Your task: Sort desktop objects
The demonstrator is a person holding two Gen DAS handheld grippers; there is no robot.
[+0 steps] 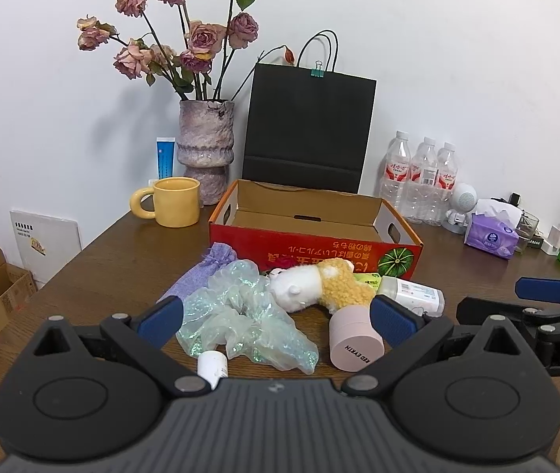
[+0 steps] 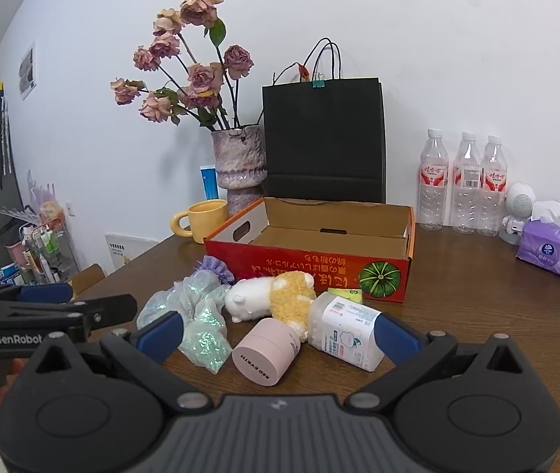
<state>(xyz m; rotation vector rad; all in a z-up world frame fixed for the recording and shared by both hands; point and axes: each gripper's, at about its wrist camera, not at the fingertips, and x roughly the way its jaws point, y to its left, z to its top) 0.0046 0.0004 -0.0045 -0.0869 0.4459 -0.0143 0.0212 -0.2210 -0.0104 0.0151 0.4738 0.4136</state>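
Several small objects heaped on the brown wooden table (image 1: 102, 260), just near of the red cardboard box (image 1: 315, 244), open-topped and bare inside. Nearest in the heap: pale pink cylindrical jar (image 1: 354, 339) on its side, base lettered "RED EARTH". Beside it to the right, white plastic bottle (image 2: 345, 329) lying flat, printed label with a barcode, text too small to read. Behind the jar, fluffy white-and-yellow plush toy (image 1: 315, 283), curly yellow fleece against smooth white pile. Left of that, crumpled iridescent green-white film bag (image 1: 240, 323), glittery and translucent, then knitted lilac drawstring pouch (image 1: 201, 272) with a frilled mouth. Small white cylinder (image 1: 213, 366) near the left wrist camera, half hidden. Box front printed upside down with yellow Japanese characters and a dark green pumpkin picture; oval hand-holes in its ends.

Left gripper (image 1: 276, 315) spread wide over the film bag and jar, blue ribbed pads holding nothing. Right gripper (image 2: 278, 333) likewise wide apart, framing jar and bottle, gripping nothing. "GenRobot" legible along the left tool's side in the right wrist view.

Farther back: glossy yellow ceramic mug (image 1: 173, 201), mottled purple stoneware vase (image 1: 205, 149) of faded pink roses, matte black paper bag (image 1: 307, 130) with a green binder clip, three clear water bottles (image 2: 465, 185) with red labels, purple tissue pack (image 2: 549, 250) at far right.
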